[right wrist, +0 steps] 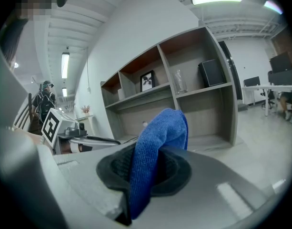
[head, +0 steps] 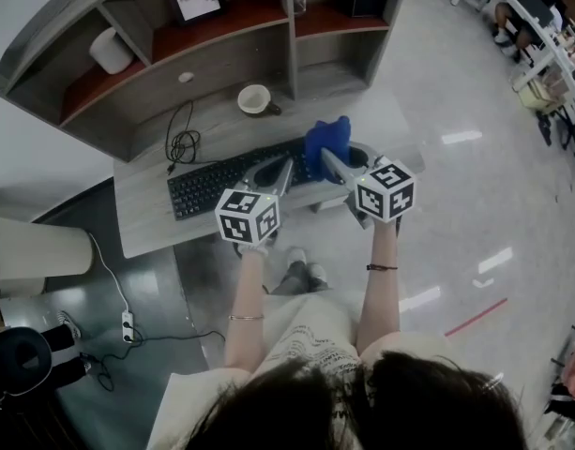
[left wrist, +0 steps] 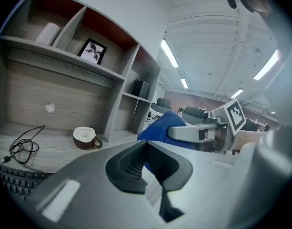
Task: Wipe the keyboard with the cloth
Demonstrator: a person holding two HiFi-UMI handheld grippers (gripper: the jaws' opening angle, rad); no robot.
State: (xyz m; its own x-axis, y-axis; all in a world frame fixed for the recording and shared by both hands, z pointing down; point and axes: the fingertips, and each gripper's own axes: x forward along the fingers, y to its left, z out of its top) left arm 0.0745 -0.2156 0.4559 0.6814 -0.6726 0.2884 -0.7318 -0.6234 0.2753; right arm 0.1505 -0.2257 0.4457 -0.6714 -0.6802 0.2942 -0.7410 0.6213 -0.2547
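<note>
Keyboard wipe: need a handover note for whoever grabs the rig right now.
Right tool: shut on the blue cloth, which bunches up past the jaws.
Left tool: shut, nothing between its jaws.
The black keyboard lies on the desk, its cable coiled behind it. A cup stands further back.
Both tools are in the air near the keyboard's right end, with the cloth off the keys.
Done: cloth in hand.
Left: lower the cloth and wipe across the keys.
</note>
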